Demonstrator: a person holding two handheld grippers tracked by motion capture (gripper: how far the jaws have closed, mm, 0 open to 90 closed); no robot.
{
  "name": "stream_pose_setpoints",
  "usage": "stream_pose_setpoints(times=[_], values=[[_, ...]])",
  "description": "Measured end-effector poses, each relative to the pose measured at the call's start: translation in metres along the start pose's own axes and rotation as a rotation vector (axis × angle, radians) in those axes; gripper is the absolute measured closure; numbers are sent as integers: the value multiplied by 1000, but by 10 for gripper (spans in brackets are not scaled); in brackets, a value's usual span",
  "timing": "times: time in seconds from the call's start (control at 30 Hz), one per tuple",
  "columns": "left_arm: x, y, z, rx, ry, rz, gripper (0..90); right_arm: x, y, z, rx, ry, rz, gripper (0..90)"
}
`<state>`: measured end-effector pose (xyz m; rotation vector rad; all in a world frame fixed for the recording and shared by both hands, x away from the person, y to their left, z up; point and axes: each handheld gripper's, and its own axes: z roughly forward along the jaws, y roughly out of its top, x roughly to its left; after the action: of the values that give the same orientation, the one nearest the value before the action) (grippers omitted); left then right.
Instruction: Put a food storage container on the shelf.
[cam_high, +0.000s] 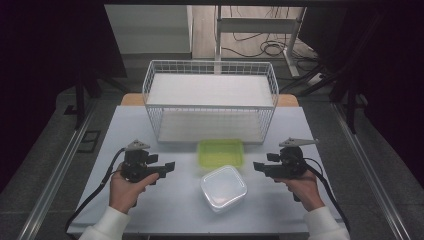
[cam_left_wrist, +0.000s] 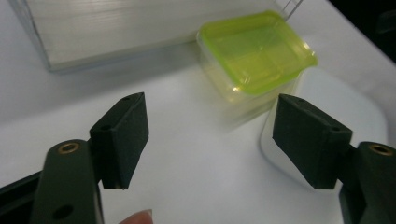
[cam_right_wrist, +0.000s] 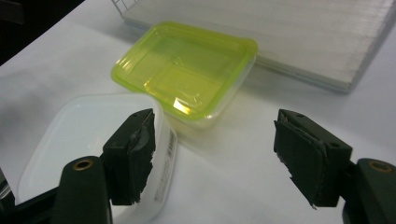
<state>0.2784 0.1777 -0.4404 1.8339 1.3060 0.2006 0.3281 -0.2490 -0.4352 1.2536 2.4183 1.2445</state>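
- The green-lidded box (cam_high: 220, 153) lay at table centre, just in front of the wire basket (cam_high: 210, 100), with the white-lidded box (cam_high: 223, 188) touching it at 6 o'clock
- A one-sided push could have slid either light box aside
- The left gripper (cam_high: 169, 166) at 9 o'clock and right gripper (cam_high: 258, 166) at 3 o'clock were held level, aimed inward, jaws spread wide and empty
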Motion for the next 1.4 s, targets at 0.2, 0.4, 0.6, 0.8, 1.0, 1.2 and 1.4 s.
stream_pose_setpoints(times=[0.2, 0.4, 0.6, 0.8, 1.0, 1.2, 1.4], values=[[9, 19, 14, 36, -62, -76, 322, -2, 19, 15, 5, 10, 19, 324], [14, 33, 34, 63, -126, -125, 337, -4, 29, 27, 13, 23, 50, 344], [21, 39, 59, 83, -186, -187, 357, -14, 33, 42, 23, 48, 122, 385], [30, 39, 81, 109, -234, -251, 382, -24, 34, 63, 54, 68, 179, 418], [34, 36, 98, 132, -265, -294, 410, -29, 32, 78, 83, 90, 204, 453], [37, 31, 115, 146, -307, -338, 471, -35, 31, 87, 100, 99, 241, 495], [40, 27, 127, 157, -343, -346, 522, -39, 29, 94, 114, 121, 265, 527]])
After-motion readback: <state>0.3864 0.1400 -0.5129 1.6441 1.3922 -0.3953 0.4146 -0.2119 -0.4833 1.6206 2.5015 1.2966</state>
